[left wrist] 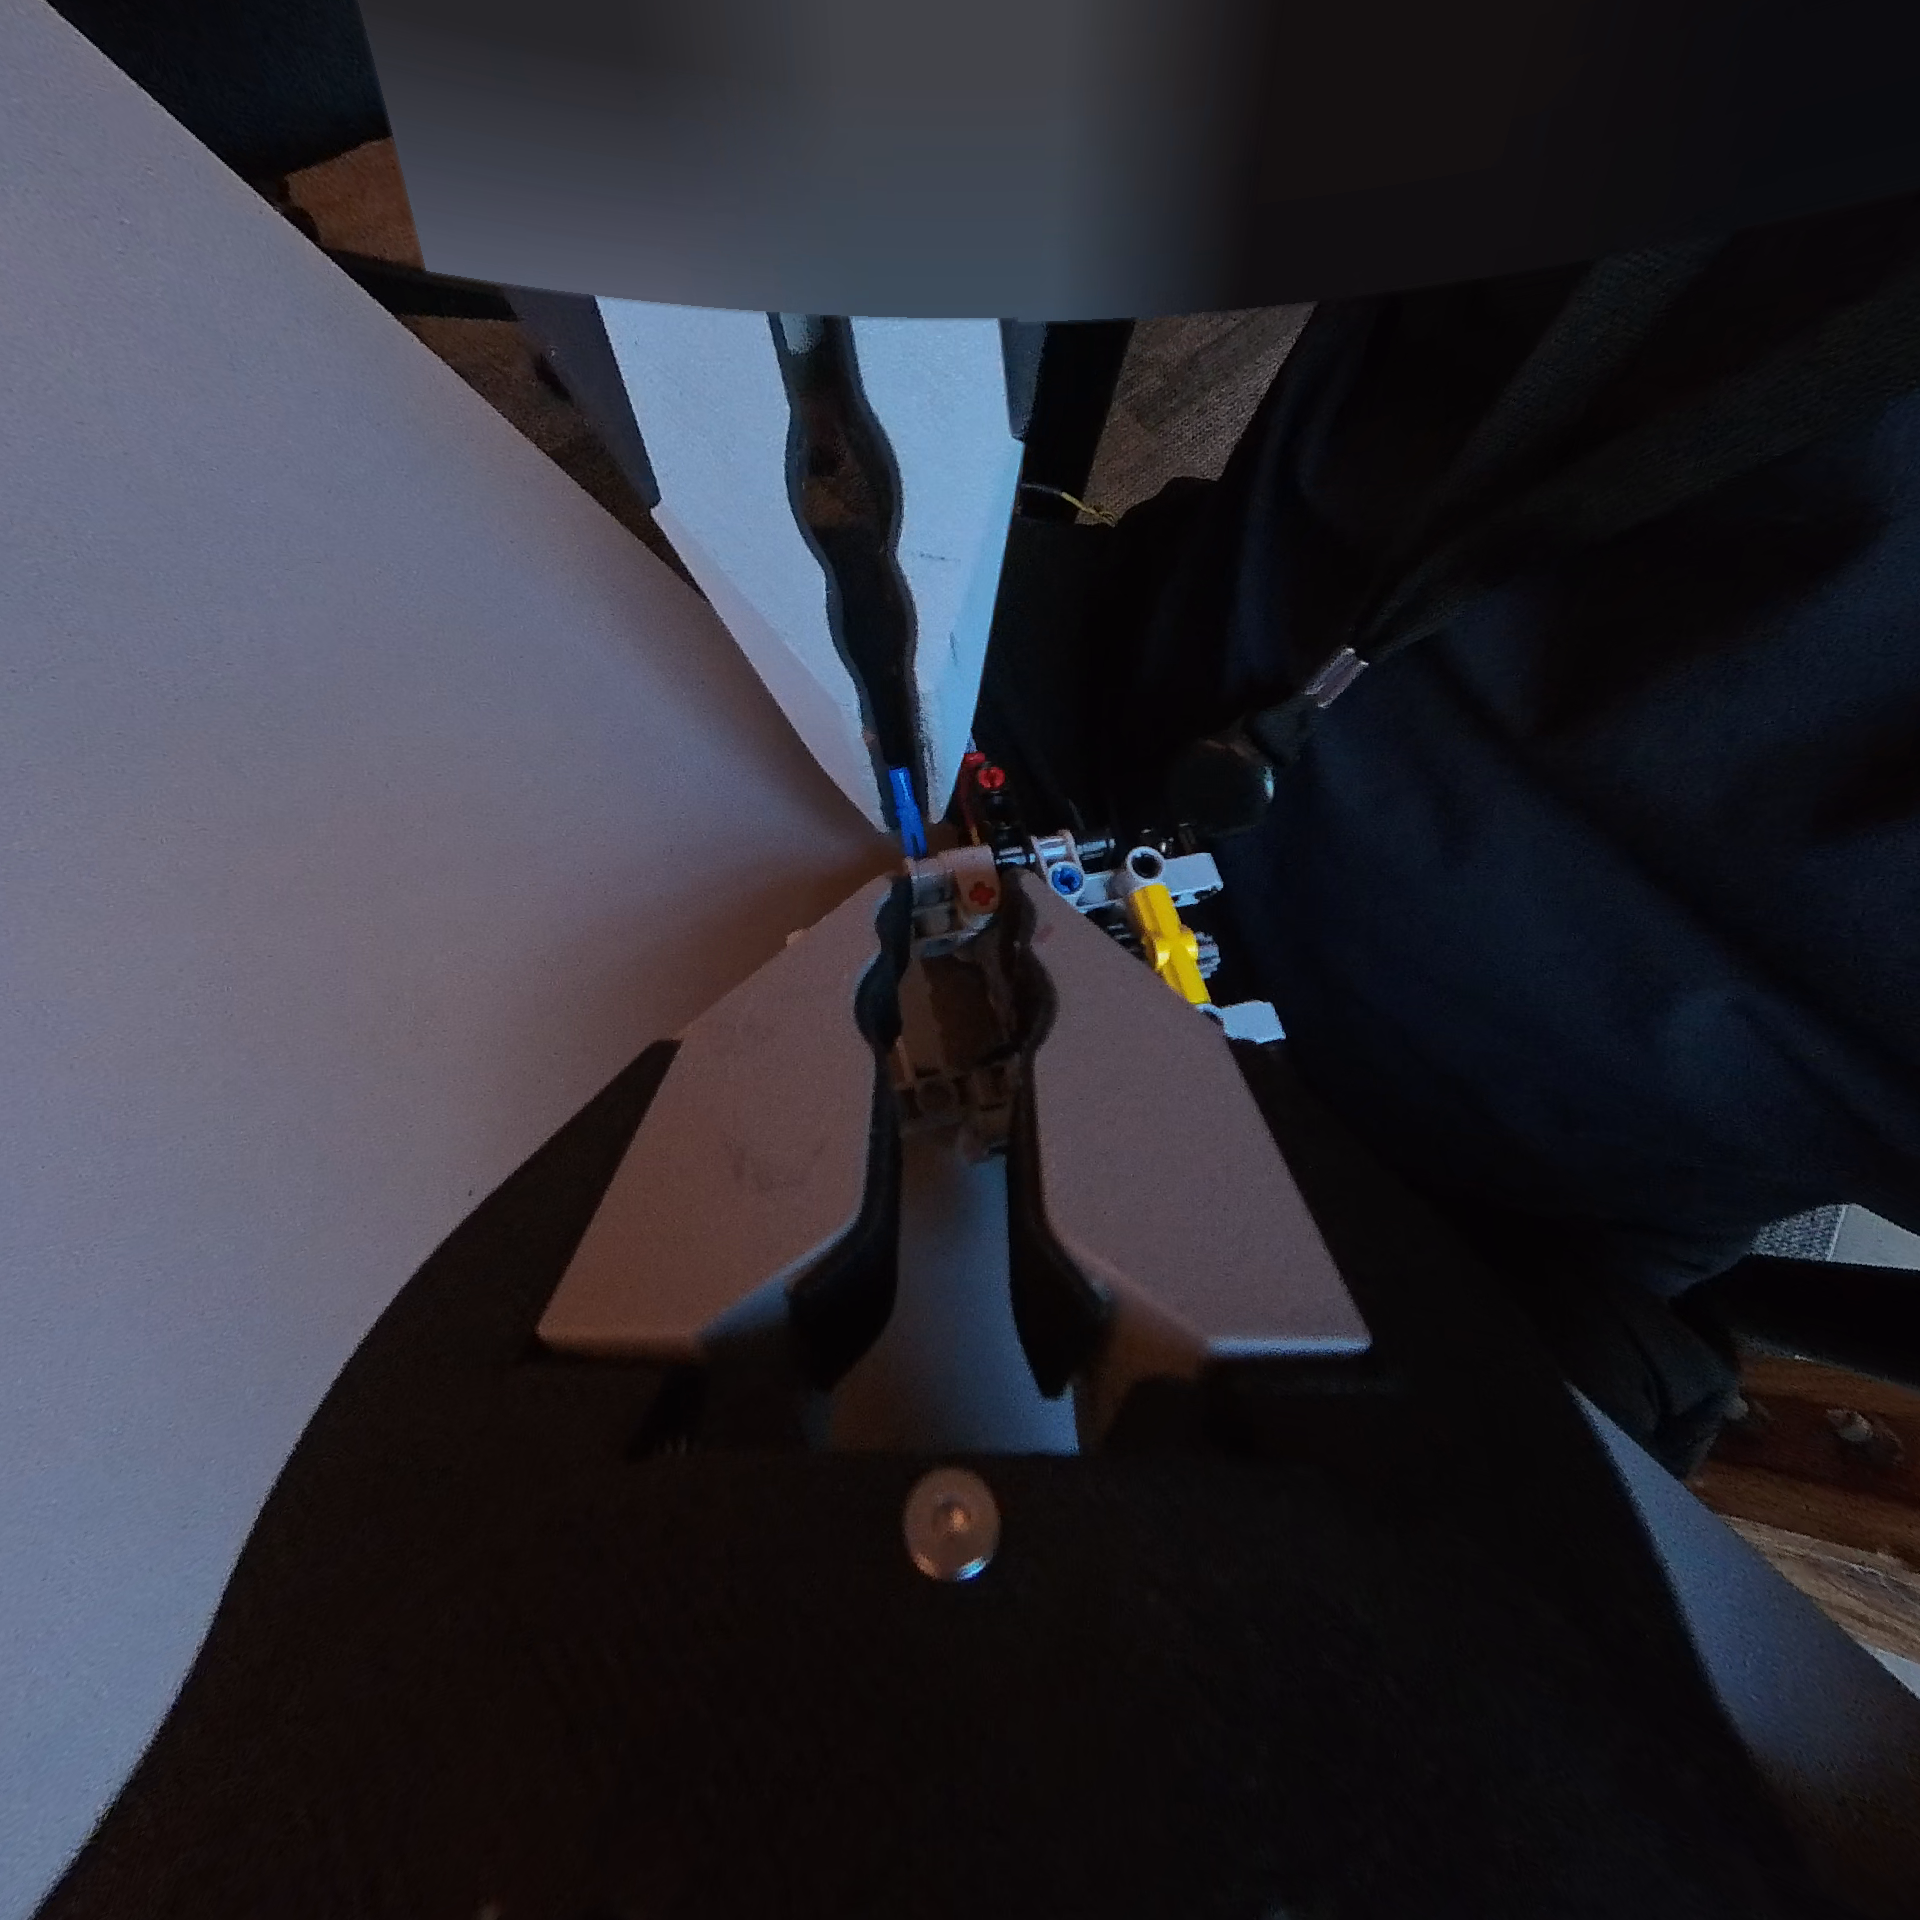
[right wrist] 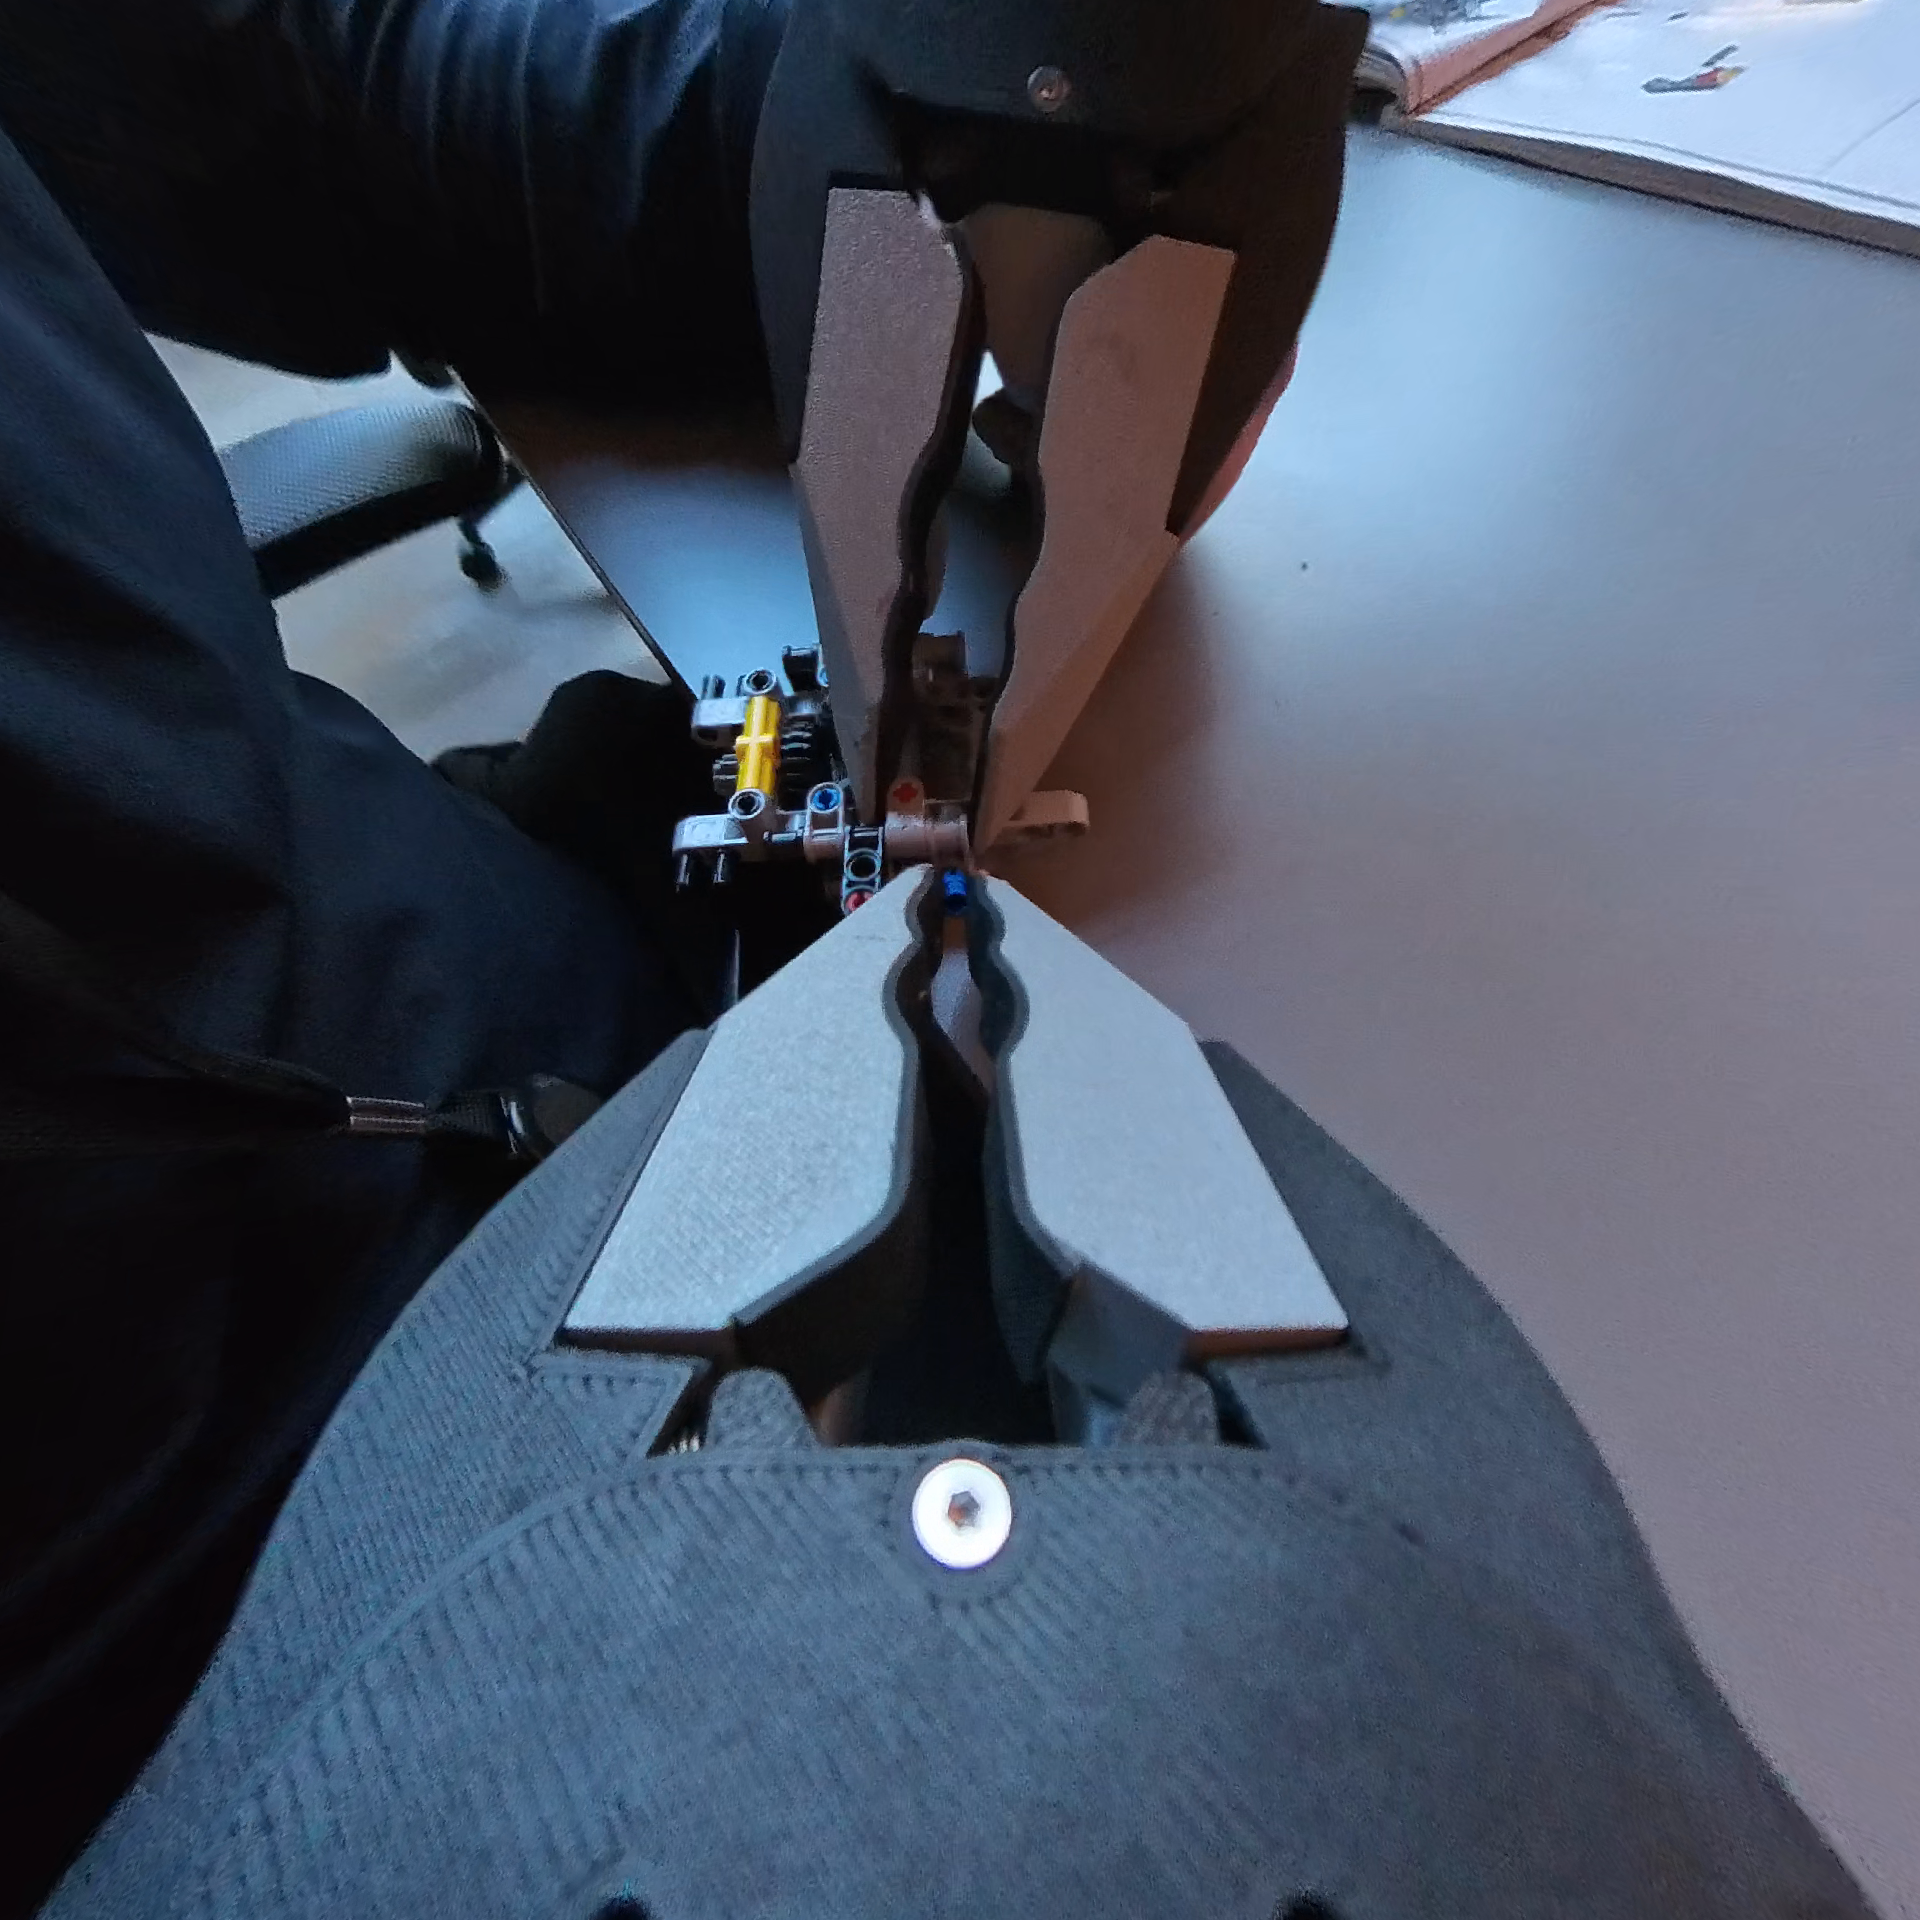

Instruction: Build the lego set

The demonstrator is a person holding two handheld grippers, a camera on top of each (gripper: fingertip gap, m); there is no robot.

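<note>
My left gripper (left wrist: pixel 956 896) is shut on a grey brick-built assembly (left wrist: pixel 951 925) with a yellow axle piece (left wrist: pixel 1169 935), black gears, and blue and red pin ends. My right gripper (right wrist: pixel 952 885) is shut on a small blue pin (right wrist: pixel 952 889) held at its very tips. The pin's free end is at a tan connector (right wrist: pixel 925 823) on the near end of the assembly (right wrist: pixel 769 800). I cannot tell whether it is pushed in. In the left wrist view the right gripper (left wrist: pixel 909 821) comes in from above with the blue pin (left wrist: pixel 904 805). In the right wrist view the left gripper (right wrist: pixel 930 810) comes in from above.
Both grippers work at the edge of a grey table (right wrist: pixel 1507 727). A person in dark clothing (right wrist: pixel 260 831) sits close on the left. An open booklet (right wrist: pixel 1662 104) lies at the far right. An office chair (right wrist: pixel 353 478) stands beyond the table's edge. My two grippers' fingertips are within a few centimetres of each other.
</note>
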